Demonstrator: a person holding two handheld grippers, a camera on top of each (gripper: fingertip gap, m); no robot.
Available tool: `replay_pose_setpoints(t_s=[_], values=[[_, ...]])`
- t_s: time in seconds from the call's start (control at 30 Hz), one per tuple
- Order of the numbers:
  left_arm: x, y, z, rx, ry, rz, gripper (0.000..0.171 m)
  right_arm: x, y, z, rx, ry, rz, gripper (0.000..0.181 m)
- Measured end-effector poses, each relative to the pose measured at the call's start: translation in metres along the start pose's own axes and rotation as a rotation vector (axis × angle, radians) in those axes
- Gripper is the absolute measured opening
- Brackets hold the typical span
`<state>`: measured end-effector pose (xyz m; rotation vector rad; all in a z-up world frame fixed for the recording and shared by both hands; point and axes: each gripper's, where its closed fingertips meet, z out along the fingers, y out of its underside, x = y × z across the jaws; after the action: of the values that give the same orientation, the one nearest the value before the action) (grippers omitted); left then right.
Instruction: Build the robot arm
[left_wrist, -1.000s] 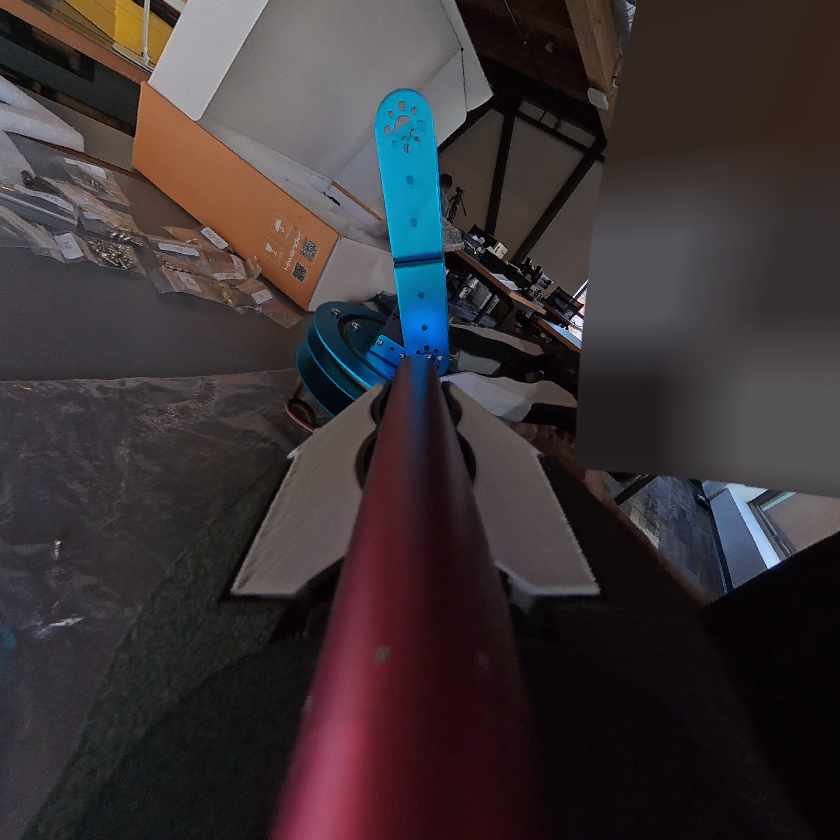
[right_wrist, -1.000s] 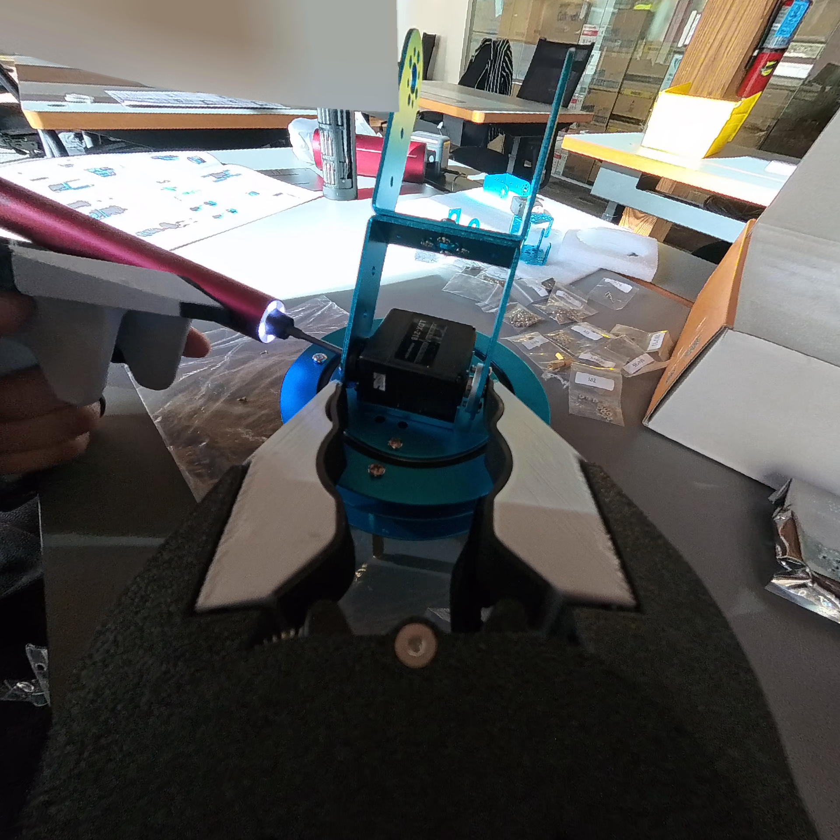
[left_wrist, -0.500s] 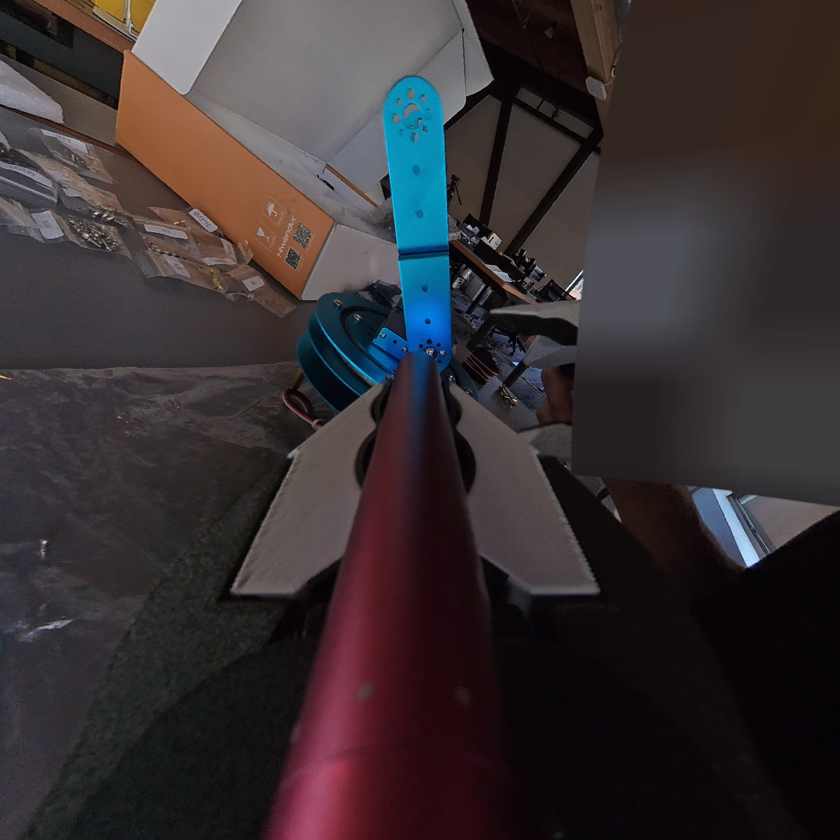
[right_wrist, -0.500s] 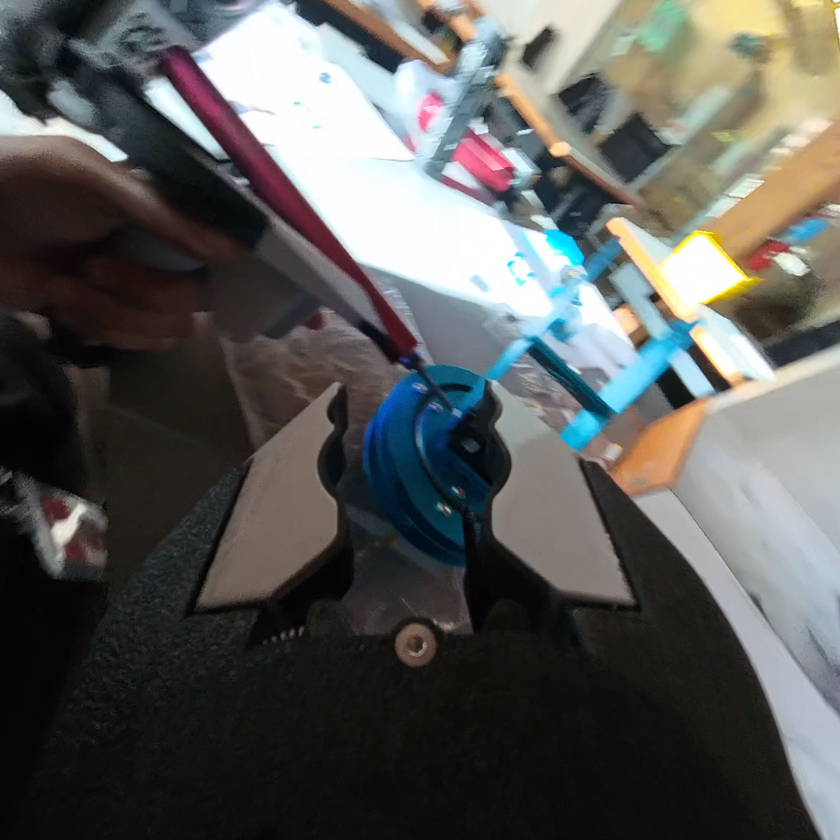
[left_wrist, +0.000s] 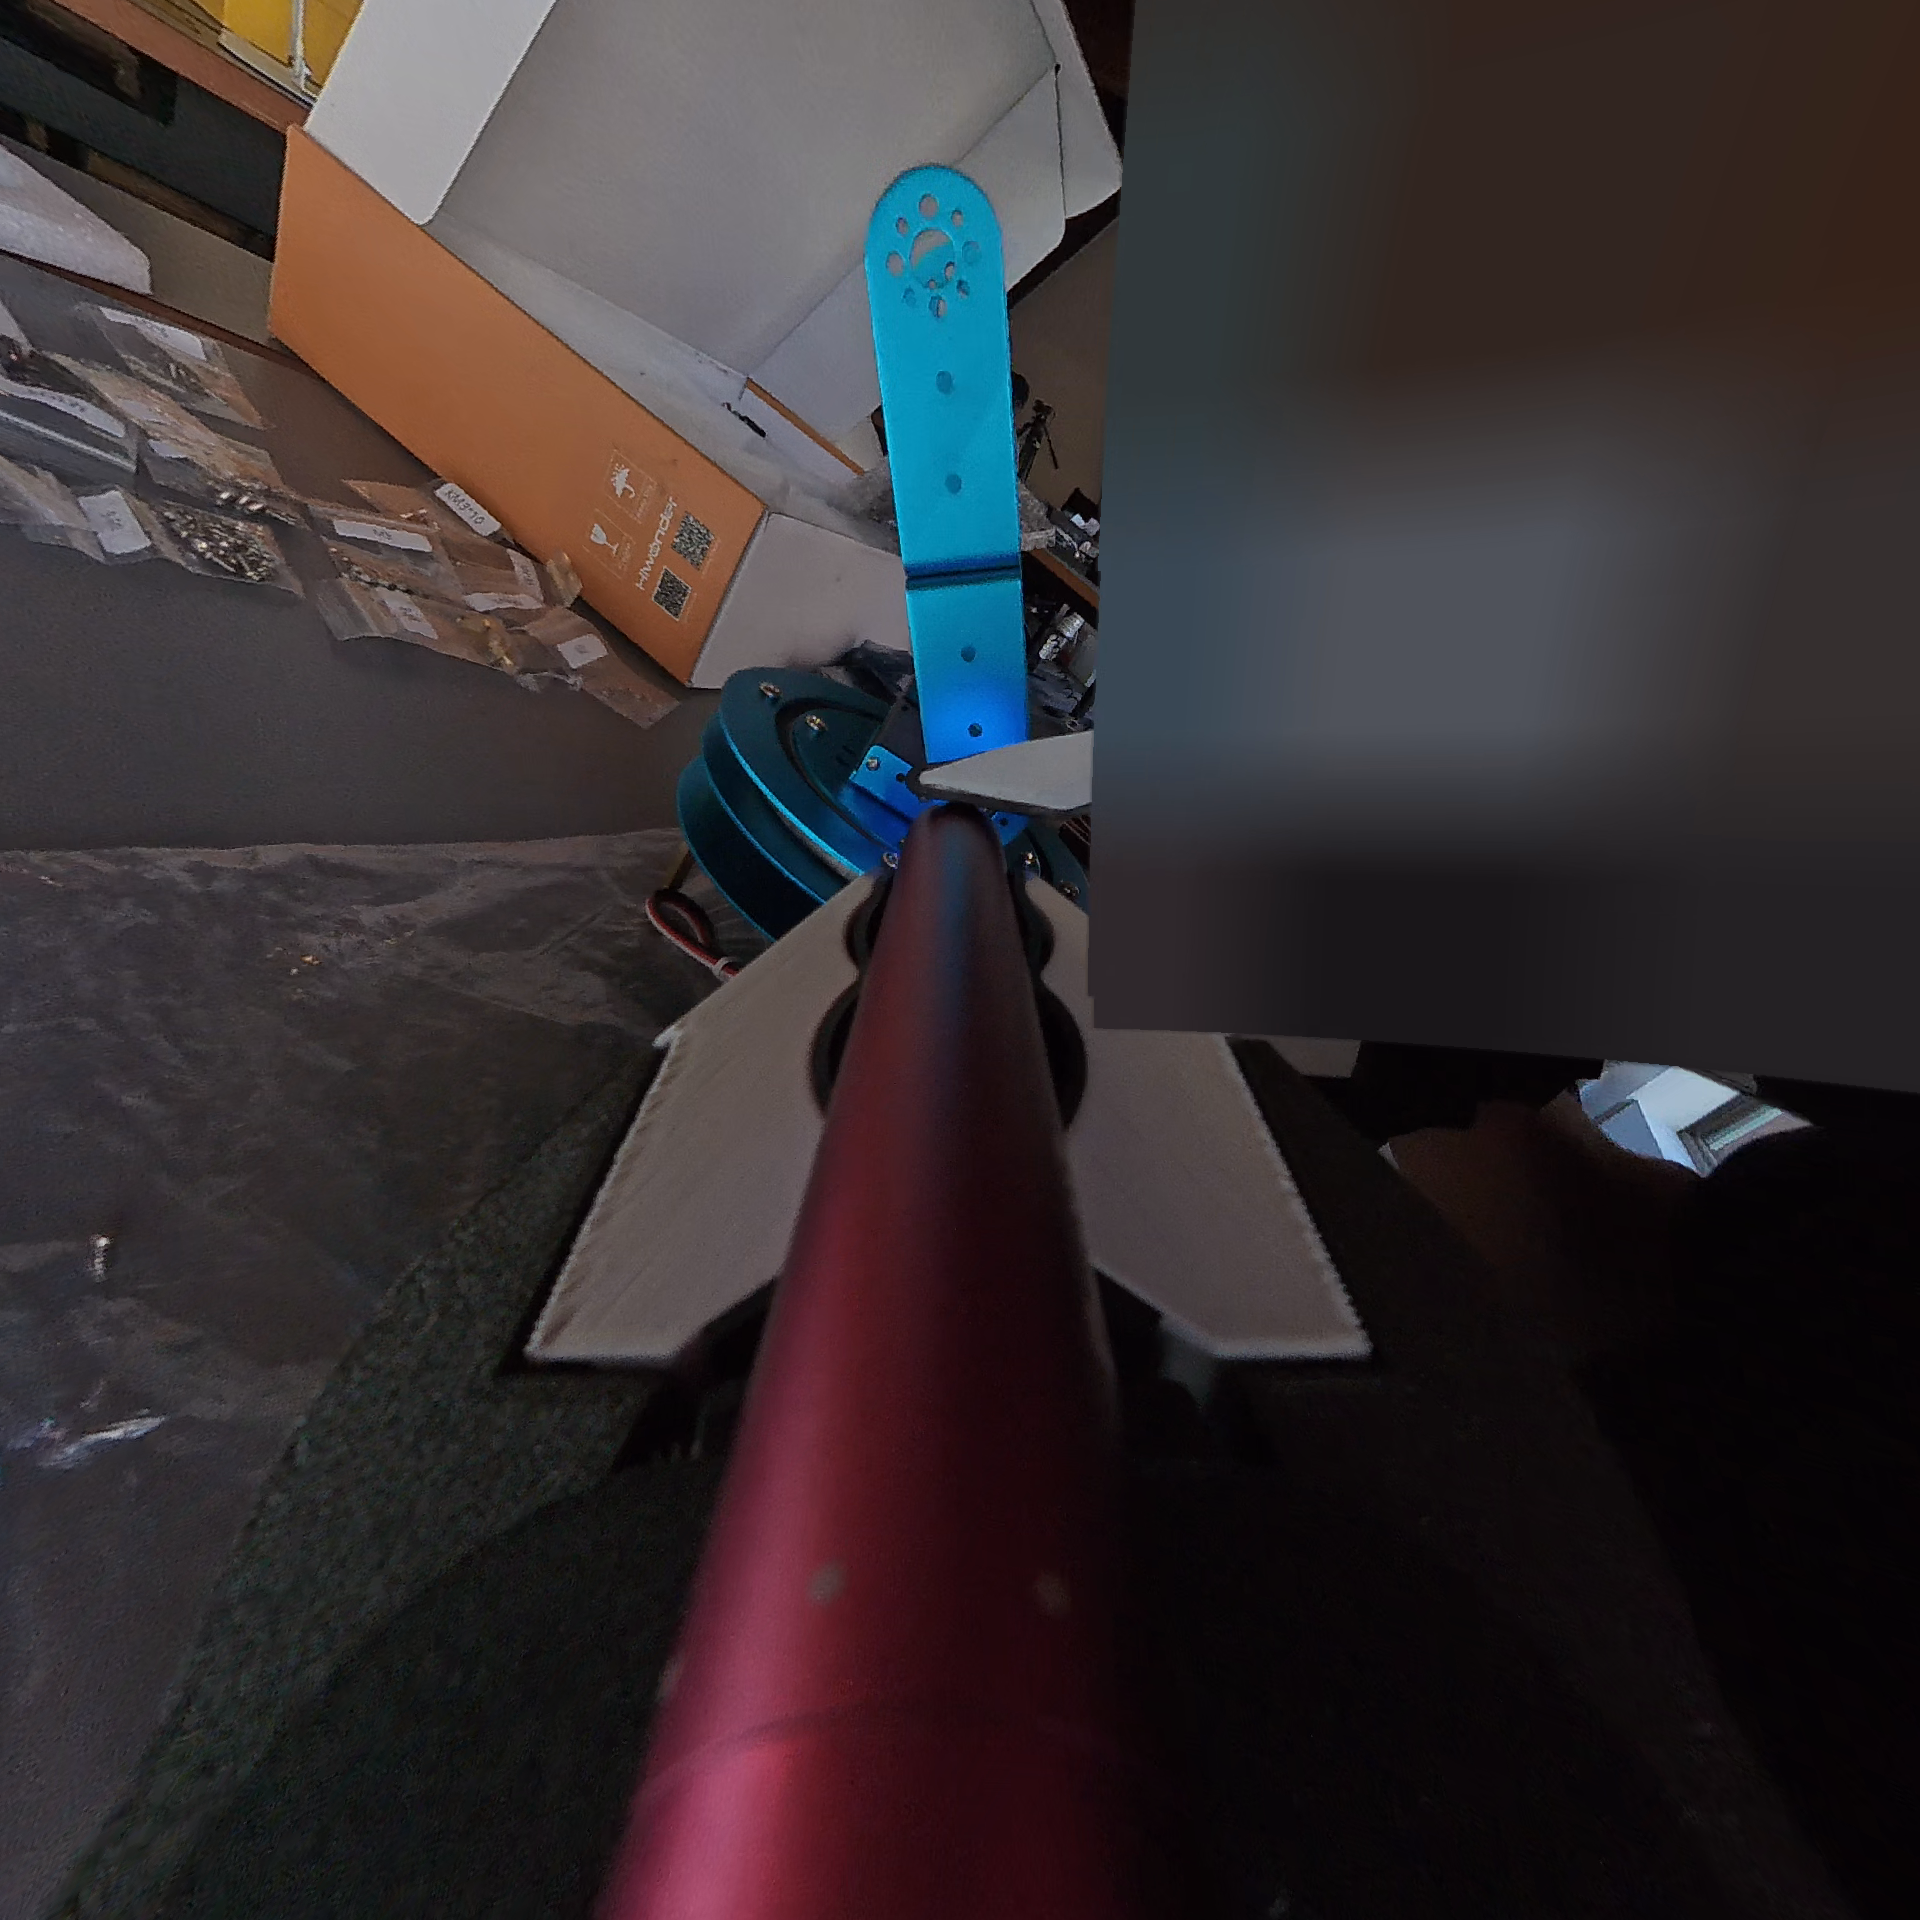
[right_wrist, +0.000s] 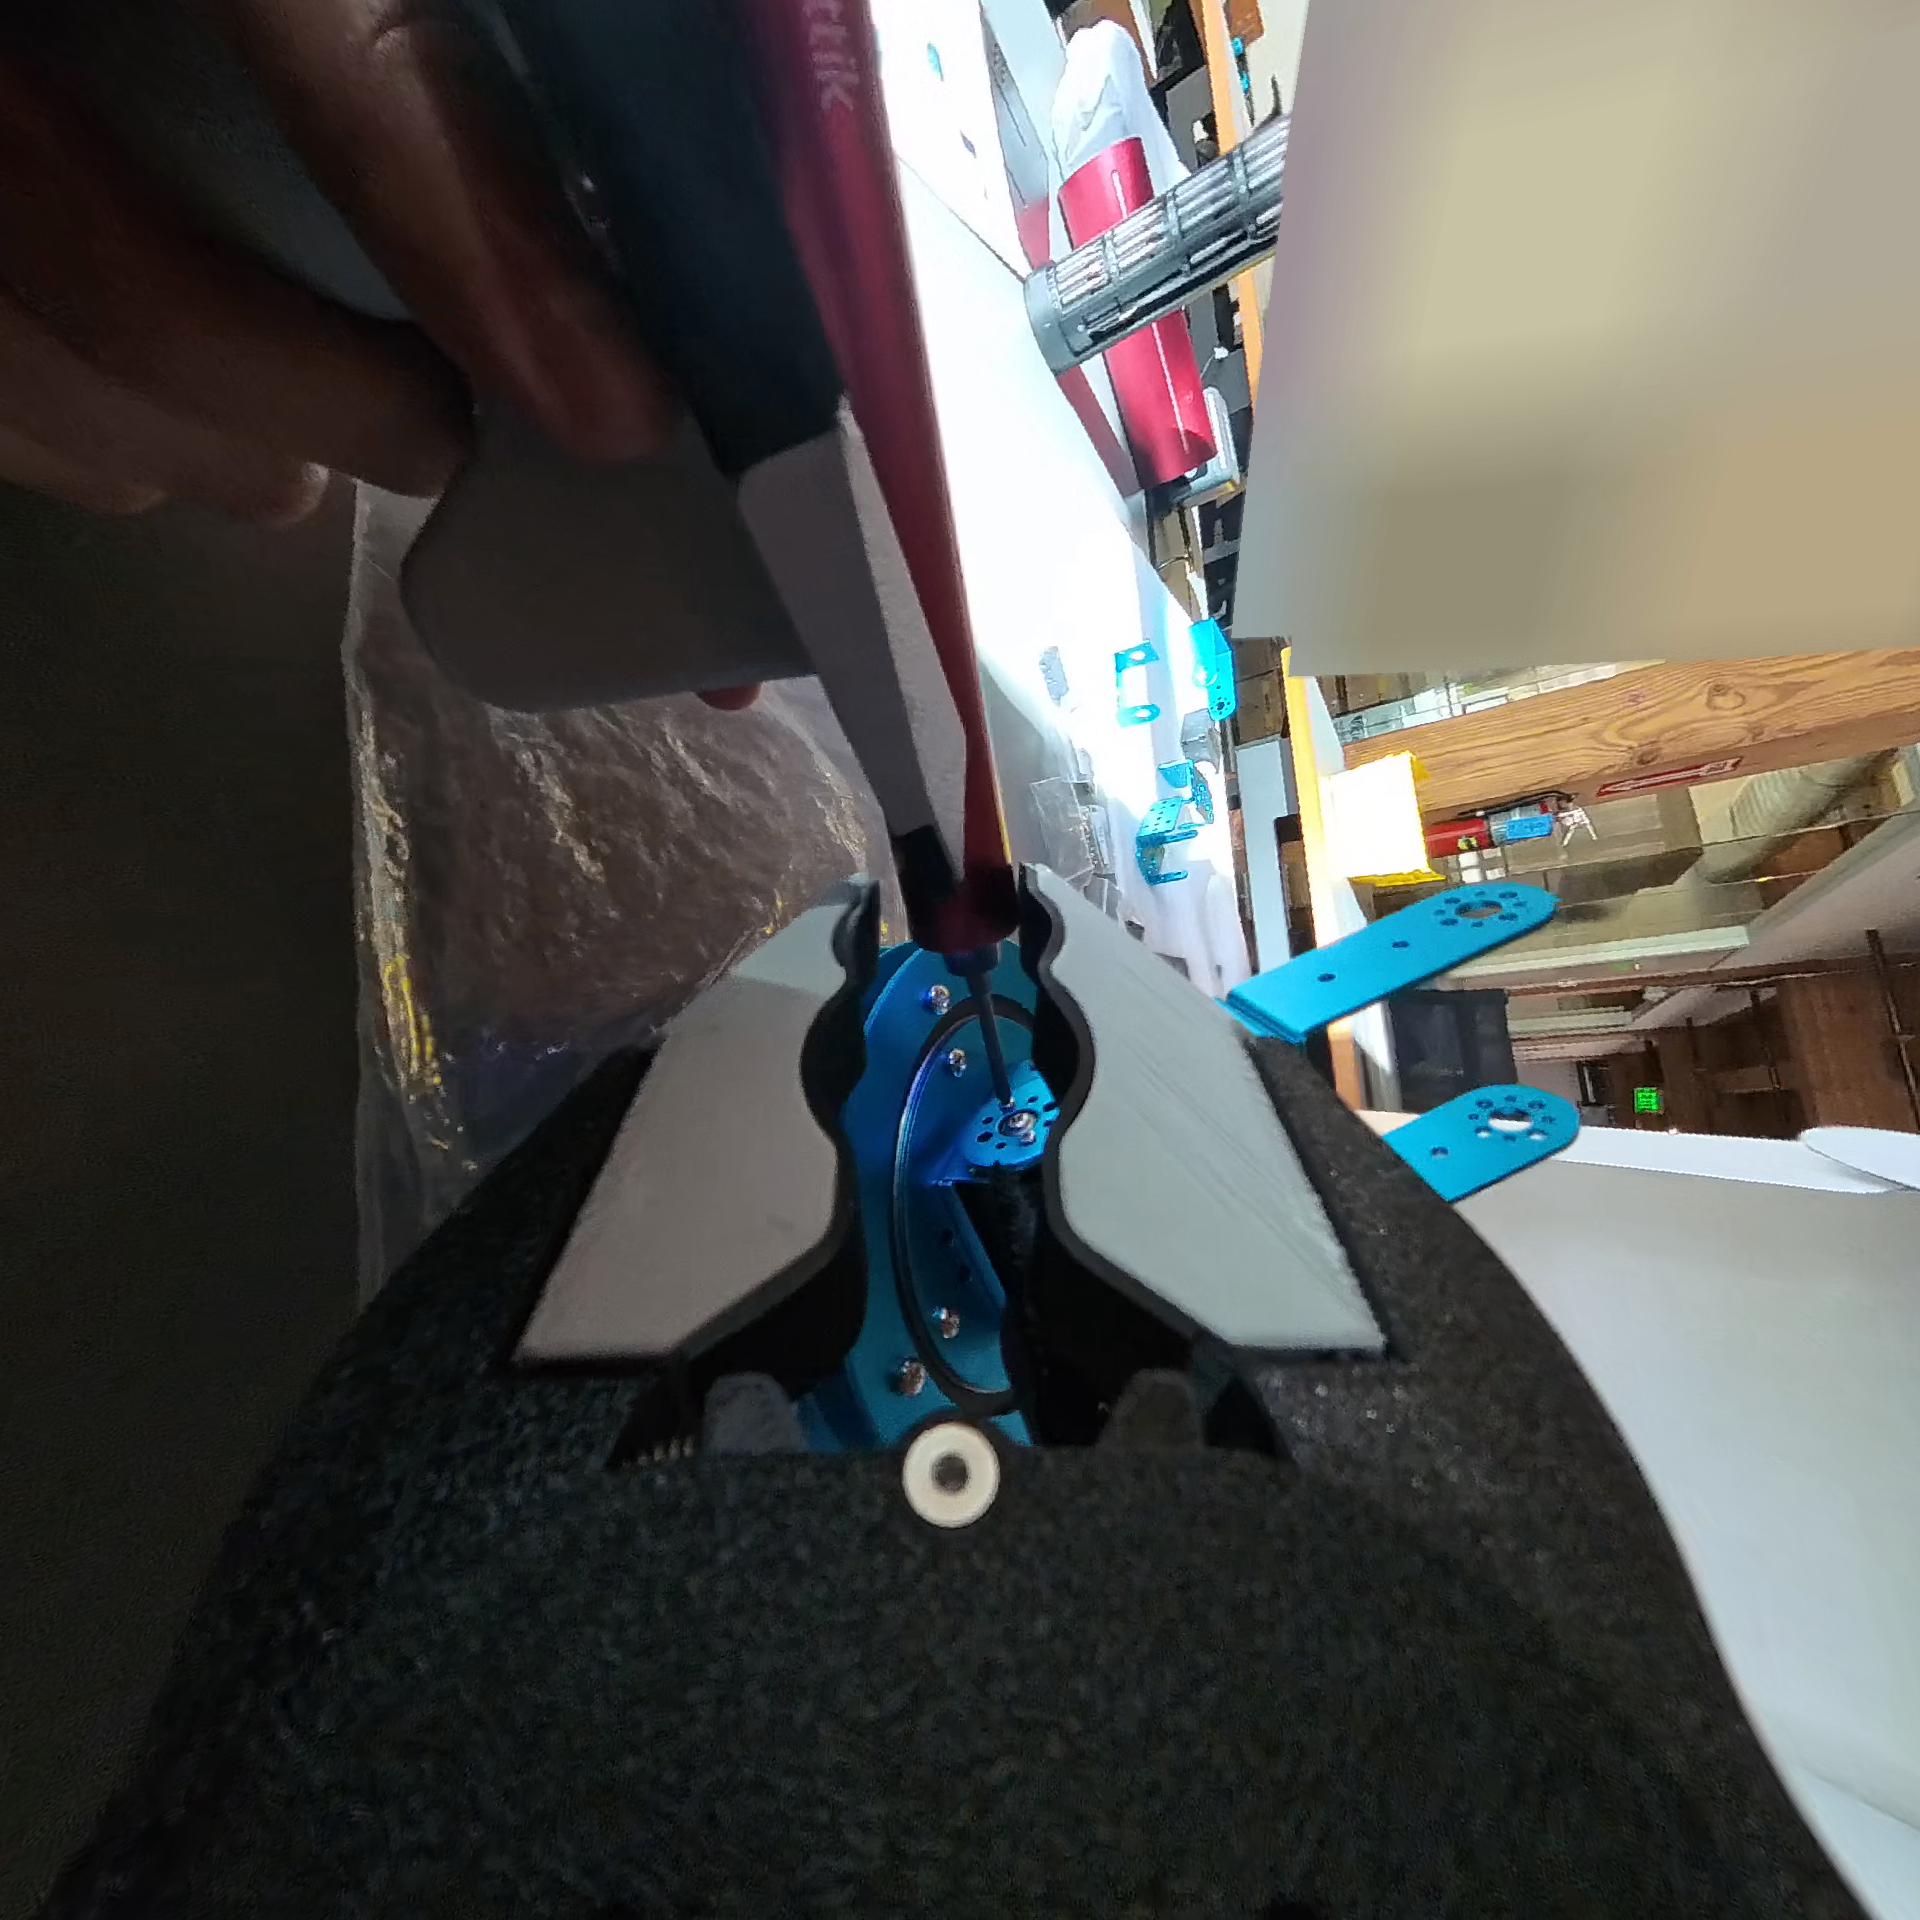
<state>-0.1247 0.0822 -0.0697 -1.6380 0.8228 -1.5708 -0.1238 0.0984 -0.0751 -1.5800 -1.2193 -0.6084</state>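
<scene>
Red screwdriver (left_wrist: 914, 1351) sat clamped in left tool (left_wrist: 951, 997), its bit on the hub screw (right_wrist: 1023, 1119). Right tool (right_wrist: 951, 1049) gripped the blue base (right_wrist: 883, 1143), tipped sideways above the bench (left_wrist: 260, 727). Judged: keep driver square, base steady.

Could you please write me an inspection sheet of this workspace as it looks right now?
Surface: grey table, crinkled clear plastic sheet spread on it.
Job's things: blue metal assembly, round base with upright bracket arms; red screwdriver, its bit on a screw at the bracket hub.
Clutter: small labelled bags of hardware; one loose screw; open orange and white box; spare blue brackets.
Grippers: left gripper shut on the screwdriver; right gripper closed around the blue assembly.
Cables: red and black wire beside the base.
Surroundings: red case, wooden beam, other desks, partly blurred.
</scene>
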Motion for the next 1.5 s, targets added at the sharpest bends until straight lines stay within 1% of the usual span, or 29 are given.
replay_pose_setpoints(t_s=[0.2,0.27,0.5,0.63,0.77,0.97,1.13,1.33,1.43,1.5], values=[[0.000,0.004,-0.002,-0.021,-0.006,0.009,0.022,0.002,0.001,0.000,0.010,-0.002,0.039,0.022],[0.000,0.005,-0.003,-0.029,-0.008,0.015,0.021,-0.004,0.003,-0.001,0.009,-0.029,0.012,0.021],[0.000,0.002,-0.004,-0.008,0.001,0.012,0.021,-0.002,0.002,0.000,0.014,-0.002,-0.016,0.020],[0.001,-0.001,-0.007,0.008,-0.002,0.024,0.022,-0.001,0.001,-0.001,0.027,0.047,-0.054,0.020],[0.002,-0.007,-0.017,0.044,0.008,0.045,0.022,-0.001,-0.002,-0.002,0.042,0.098,-0.079,0.020],[0.005,-0.010,-0.024,0.052,0.013,0.074,0.021,0.000,-0.011,-0.003,0.049,0.130,-0.086,0.020],[0.011,-0.013,-0.029,0.060,0.012,0.150,0.021,0.003,-0.018,-0.007,0.070,0.226,-0.127,0.020],[0.022,-0.019,-0.035,0.077,-0.007,0.343,0.022,0.011,-0.028,-0.015,0.144,0.385,-0.166,0.020],[0.026,-0.024,-0.038,0.090,0.006,0.352,0.023,0.021,-0.032,-0.023,0.157,0.506,-0.193,0.021],[0.025,-0.028,-0.040,0.095,0.010,0.336,0.030,0.026,-0.035,-0.027,0.167,0.556,-0.210,0.021]])
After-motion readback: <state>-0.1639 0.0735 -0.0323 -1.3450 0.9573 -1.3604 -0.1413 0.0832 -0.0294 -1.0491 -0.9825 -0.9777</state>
